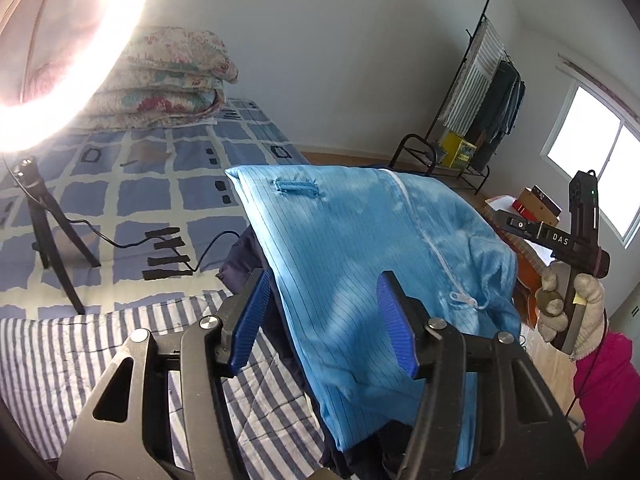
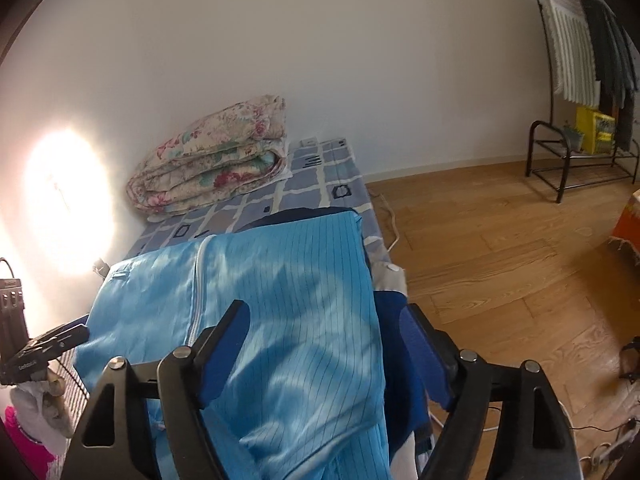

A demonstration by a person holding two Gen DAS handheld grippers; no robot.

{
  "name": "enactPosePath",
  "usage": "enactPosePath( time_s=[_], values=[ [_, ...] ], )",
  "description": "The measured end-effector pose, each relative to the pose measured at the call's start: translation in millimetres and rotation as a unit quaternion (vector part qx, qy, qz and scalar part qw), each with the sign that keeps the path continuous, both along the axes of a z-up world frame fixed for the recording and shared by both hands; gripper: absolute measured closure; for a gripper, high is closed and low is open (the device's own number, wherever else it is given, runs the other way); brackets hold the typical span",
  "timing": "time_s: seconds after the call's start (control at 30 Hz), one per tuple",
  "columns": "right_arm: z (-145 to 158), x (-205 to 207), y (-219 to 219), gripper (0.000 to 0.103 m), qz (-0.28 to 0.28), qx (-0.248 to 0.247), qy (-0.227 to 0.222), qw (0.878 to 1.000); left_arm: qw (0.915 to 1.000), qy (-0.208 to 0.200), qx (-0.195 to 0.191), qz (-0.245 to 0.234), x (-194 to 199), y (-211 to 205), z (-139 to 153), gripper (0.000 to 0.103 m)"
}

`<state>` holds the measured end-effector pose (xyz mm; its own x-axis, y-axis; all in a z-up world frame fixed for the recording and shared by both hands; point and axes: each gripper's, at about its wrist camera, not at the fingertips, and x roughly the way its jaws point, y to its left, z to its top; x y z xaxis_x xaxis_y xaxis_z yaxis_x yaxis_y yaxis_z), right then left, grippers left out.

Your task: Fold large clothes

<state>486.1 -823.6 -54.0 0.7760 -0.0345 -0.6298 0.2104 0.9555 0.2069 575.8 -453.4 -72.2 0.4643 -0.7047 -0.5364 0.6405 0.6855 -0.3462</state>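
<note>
A folded light-blue pinstriped garment [image 1: 360,248] with a white zipper lies on top of a stack with dark navy clothing under it, held up above the bed. My left gripper [image 1: 324,312] grips the stack's left side, its blue pads around the folded layers. My right gripper [image 2: 324,344] grips the right side of the same blue garment [image 2: 280,300], jaws closed around the thick layers. The right gripper, held by a gloved hand, also shows in the left wrist view [image 1: 576,240].
The bed [image 1: 120,184] has a blue checked sheet and a striped cover. A folded floral quilt [image 1: 176,80] lies at its head. A ring light on a tripod [image 1: 44,216] stands on the bed. A clothes rack [image 1: 484,92] and shoe shelf [image 2: 580,156] stand on the wooden floor.
</note>
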Motion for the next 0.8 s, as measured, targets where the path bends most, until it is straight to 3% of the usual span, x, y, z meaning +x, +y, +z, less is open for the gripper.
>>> enactPosePath(
  time_s=[0.4, 0.73, 0.8],
  values=[
    [40.8, -67.0, 48.9, 0.023, -0.011, -0.031, -0.029, 0.999, 0.9989, -0.045, -0.005, -0.004, -71.6, 49.6, 36.6, 0.045],
    [102.1, -150.0, 137.8, 0.021, 0.01, -0.066, -0.062, 0.996, 0.9954, -0.092, 0.016, 0.022, -179.8, 125.8, 88.4, 0.045],
    [115.7, -172.2, 160.3, 0.019, 0.019, -0.071, -0.068, 0.995, 0.9944, -0.099, 0.015, 0.034, -208.2, 149.6, 98.4, 0.034]
  ],
)
